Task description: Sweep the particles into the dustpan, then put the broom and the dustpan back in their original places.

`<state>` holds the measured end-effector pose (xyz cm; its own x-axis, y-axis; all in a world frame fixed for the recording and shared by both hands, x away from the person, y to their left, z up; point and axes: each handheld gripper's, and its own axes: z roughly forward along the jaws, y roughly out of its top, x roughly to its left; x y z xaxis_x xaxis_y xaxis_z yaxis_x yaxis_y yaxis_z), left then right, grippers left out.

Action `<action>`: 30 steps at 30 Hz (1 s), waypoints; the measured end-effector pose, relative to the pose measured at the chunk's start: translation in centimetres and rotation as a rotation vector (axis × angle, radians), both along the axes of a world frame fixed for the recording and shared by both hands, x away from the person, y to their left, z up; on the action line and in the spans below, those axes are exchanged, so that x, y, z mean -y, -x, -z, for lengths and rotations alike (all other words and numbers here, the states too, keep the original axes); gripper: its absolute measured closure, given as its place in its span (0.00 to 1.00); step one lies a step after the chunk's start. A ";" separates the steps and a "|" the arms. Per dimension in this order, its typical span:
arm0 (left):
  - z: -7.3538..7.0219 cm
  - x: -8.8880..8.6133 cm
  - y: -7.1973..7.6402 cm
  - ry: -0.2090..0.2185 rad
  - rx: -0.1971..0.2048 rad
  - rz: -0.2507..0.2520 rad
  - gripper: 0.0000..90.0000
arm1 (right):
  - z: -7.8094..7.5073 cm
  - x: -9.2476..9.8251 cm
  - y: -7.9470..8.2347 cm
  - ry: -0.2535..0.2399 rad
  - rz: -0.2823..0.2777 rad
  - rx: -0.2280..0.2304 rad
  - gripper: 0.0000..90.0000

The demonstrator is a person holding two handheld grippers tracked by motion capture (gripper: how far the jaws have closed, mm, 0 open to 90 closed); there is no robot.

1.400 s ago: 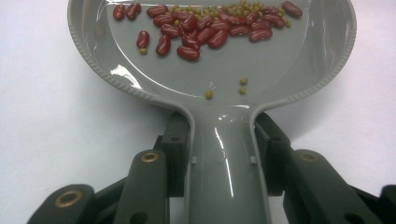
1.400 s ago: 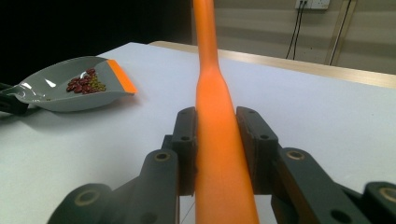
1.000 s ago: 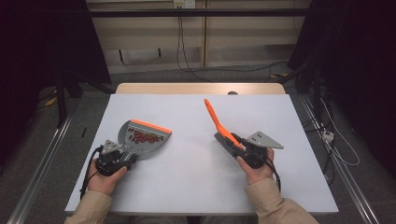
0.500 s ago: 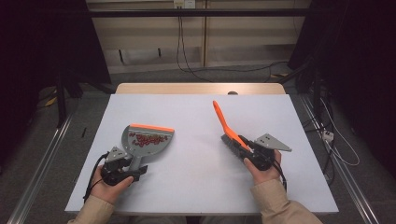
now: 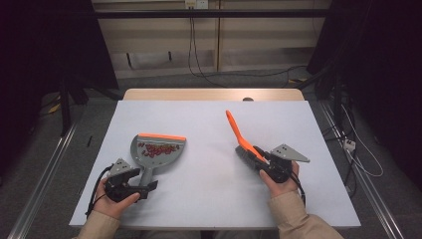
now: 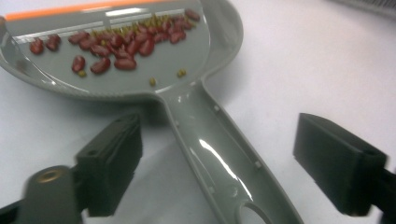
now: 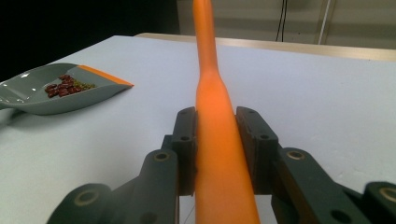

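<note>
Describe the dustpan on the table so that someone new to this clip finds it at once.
On the white table, look at the near left part, just ahead of the left gripper. There lies a grey dustpan with an orange front lip, its handle running back between that gripper's open fingers. It alone holds a scatter of red beans; the other tool, right, is an orange brush.

The dustpan (image 5: 155, 152) of beans now lies flat on the bench (image 5: 209, 124), nearer the middle; the left tongs (image 6: 233, 168) have just been opening, freeing its handle.
</note>
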<state>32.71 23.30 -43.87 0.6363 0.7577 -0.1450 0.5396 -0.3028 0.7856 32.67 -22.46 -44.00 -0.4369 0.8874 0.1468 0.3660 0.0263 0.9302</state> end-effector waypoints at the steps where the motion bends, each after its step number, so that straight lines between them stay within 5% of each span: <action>1: -0.1 -0.2 0.0 0.006 0.006 -0.004 0.15 | 0.0 0.0 0.0 -0.006 0.004 0.000 0.78; 8: -0.8 -1.2 -0.3 0.024 0.060 -0.057 0.12 | 0.3 0.7 0.0 -0.014 0.016 -0.012 0.78; 22: -0.9 -1.6 -0.6 0.041 0.083 -0.048 0.12 | 0.5 1.8 0.4 -0.042 0.049 -0.021 0.78; 30: -0.9 -1.6 -0.6 0.037 0.082 -0.054 0.12 | 0.7 3.0 0.8 -0.004 0.104 -0.034 0.78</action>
